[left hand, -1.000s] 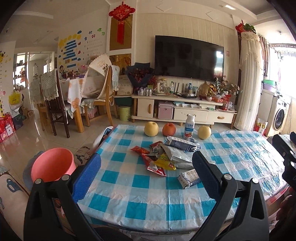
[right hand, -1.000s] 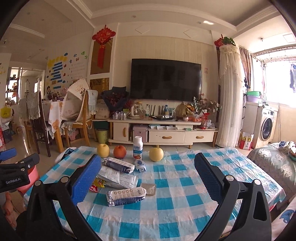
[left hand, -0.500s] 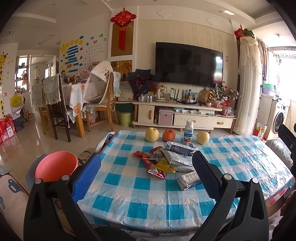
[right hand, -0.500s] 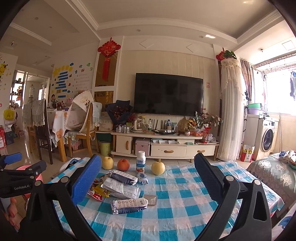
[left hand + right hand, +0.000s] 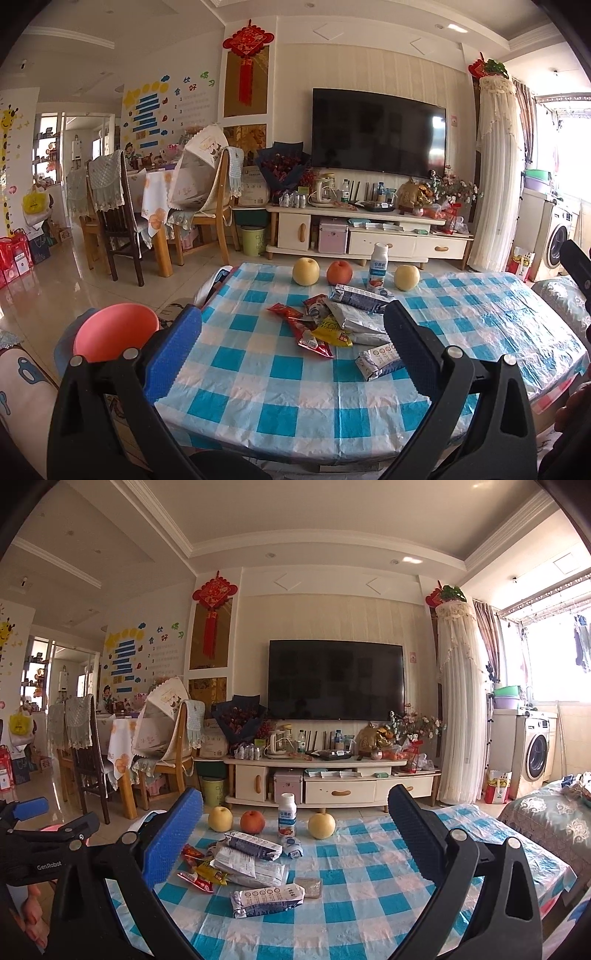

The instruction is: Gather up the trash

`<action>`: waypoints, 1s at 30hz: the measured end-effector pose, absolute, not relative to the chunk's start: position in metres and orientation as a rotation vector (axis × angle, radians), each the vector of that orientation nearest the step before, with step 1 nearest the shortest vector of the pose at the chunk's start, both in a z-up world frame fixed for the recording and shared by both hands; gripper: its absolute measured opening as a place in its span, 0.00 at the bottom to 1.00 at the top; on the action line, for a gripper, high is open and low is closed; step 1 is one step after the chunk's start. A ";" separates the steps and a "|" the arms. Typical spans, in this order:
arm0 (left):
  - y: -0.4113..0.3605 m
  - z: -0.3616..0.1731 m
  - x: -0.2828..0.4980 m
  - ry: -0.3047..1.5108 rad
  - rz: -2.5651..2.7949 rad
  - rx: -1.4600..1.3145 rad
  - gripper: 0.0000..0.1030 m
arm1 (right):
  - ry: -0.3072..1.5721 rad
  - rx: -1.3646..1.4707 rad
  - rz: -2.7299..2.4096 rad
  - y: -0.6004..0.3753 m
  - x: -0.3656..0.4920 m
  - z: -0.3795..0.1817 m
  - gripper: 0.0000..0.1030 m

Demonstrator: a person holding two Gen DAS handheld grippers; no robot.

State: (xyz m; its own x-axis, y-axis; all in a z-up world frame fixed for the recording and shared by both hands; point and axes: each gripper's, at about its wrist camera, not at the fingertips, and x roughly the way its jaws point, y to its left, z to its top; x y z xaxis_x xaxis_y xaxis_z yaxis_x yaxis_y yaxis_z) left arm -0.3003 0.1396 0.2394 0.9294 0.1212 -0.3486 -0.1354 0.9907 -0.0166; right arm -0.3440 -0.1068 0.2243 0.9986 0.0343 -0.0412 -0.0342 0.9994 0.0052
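Note:
A pile of empty wrappers [image 5: 334, 325] lies mid-table on the blue checked tablecloth [image 5: 280, 398]: red and yellow snack packets [image 5: 314, 341], silver milk pouches [image 5: 360, 321] and one silver pouch [image 5: 380, 360] nearer me. The pile also shows in the right wrist view [image 5: 243, 866], with a silver pouch [image 5: 267, 899] in front. A pink bin [image 5: 114, 330] stands left of the table. My left gripper [image 5: 291, 354] is open and empty above the near edge. My right gripper [image 5: 295, 838] is open and empty, held high above the table.
Two yellow pears [image 5: 306, 271] [image 5: 406, 277], a red apple [image 5: 340, 272] and a white drink bottle [image 5: 378, 266] stand along the table's far edge. A TV cabinet [image 5: 369, 232] is behind, dining chairs [image 5: 114, 221] at left, a bed [image 5: 554, 819] at right.
Both grippers have risen and pulled back a little, so the table sits lower in both views. Both stay open. Nothing on the table has moved.

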 end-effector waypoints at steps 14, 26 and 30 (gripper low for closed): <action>0.141 0.207 -0.275 0.406 0.127 -0.030 0.96 | 0.315 0.068 0.189 -0.098 -0.293 0.162 0.96; 0.119 0.118 -0.225 0.533 -0.098 0.096 0.96 | 0.625 0.266 0.237 -0.139 -0.219 0.083 0.96; 0.110 0.101 -0.207 0.568 -0.134 0.097 0.96 | 0.651 0.271 0.231 -0.146 -0.202 0.074 0.96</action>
State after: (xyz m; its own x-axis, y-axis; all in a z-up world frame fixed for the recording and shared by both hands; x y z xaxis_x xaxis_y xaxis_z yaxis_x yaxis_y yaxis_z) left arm -0.2067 0.1095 0.1008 0.8344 -0.0994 -0.5421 0.1532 0.9867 0.0548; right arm -0.2022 -0.1462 0.0741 0.7723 0.2945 -0.5628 -0.1261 0.9395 0.3186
